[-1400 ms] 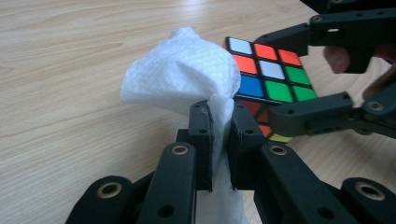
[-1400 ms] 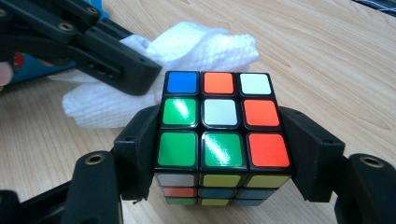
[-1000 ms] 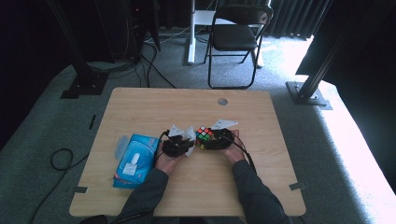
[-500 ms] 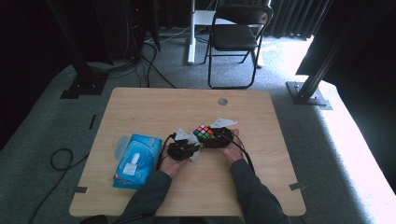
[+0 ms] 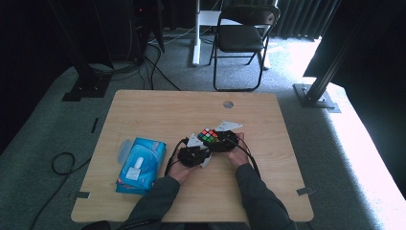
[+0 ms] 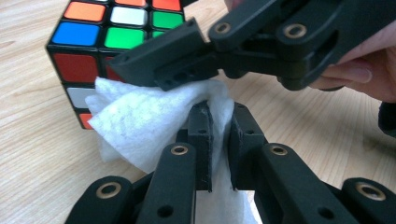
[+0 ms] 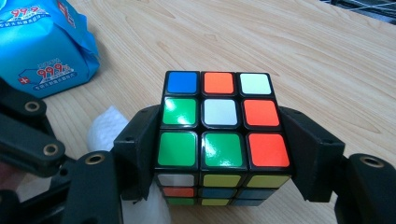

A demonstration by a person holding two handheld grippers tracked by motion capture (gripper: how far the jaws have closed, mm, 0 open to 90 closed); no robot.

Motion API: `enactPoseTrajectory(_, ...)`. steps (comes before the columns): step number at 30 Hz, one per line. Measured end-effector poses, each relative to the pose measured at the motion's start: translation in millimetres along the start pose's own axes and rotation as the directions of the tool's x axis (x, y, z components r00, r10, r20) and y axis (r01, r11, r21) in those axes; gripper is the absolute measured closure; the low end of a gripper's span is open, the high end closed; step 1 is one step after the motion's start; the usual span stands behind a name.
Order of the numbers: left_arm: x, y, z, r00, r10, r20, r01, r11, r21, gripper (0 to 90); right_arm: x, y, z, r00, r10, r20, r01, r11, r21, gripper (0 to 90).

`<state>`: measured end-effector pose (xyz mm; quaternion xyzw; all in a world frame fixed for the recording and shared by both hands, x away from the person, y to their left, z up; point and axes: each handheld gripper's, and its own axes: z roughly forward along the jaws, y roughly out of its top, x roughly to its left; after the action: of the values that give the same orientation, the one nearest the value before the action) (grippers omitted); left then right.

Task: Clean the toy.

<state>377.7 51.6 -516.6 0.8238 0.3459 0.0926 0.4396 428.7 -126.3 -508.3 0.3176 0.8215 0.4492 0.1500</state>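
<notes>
A scrambled Rubik's cube (image 7: 217,112) stands on the wooden table (image 5: 158,115), and my right gripper (image 7: 217,144) is shut on it, one black jaw on each side. In the high view the cube (image 5: 208,135) sits just ahead of both hands, with the right gripper (image 5: 221,141) beside it. My left gripper (image 6: 219,112) is shut on a white wipe (image 6: 140,121), which is bunched against the cube's (image 6: 116,28) lower side. One right jaw crosses just above the wipe. The left gripper (image 5: 200,153) sits close to the cube's near left.
A blue pack of wet wipes (image 5: 141,165) lies on the table's left part, its flap open; it is also at the top left of the right gripper view (image 7: 42,51). A folding chair (image 5: 239,38) stands beyond the far edge.
My left gripper has slid right with the wipe, up to the cube. The right gripper and the cube have kept still.
</notes>
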Motion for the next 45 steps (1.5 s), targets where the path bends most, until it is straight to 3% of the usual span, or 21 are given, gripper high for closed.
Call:
enactPoseTrajectory(13, 15.1, -1.8, -6.8, 0.9974, -0.043, -0.058, 0.042, 0.9991, -0.007, 81.2, -0.8, 1.0, -2.4, 1.0000, 0.000, -0.002, 0.000, 1.000, -0.005, 34.2)
enactPoseTrajectory(18, 21.5, -3.4, -9.8, 0.9934, -0.077, -0.086, 0.076, 0.9970, -0.019, 81.2, -0.8, 0.9, -3.0, 1.0000, -0.004, -0.007, 0.004, 1.000, -0.004, 34.2)
enactPoseTrajectory(24, 31.1, 0.5, -19.8, 0.9844, -0.133, -0.115, 0.126, 0.9897, -0.069, 81.2, -0.1, -1.2, -1.7, 0.9998, -0.011, -0.014, 0.011, 1.000, 0.009, 34.2)
enactPoseTrajectory(31, 32.4, 2.7, -22.7, 0.9844, -0.133, -0.115, 0.124, 0.9891, -0.079, 81.2, 1.0, -0.7, -0.6, 0.9997, -0.014, -0.019, 0.015, 1.000, 0.008, 34.2)
enactPoseTrajectory(45, 22.9, -2.2, -10.3, 0.9927, -0.090, -0.080, 0.088, 0.9959, -0.021, 81.2, 0.2, 1.8, -1.7, 0.9999, -0.009, -0.009, 0.009, 1.000, -0.001, 34.2)
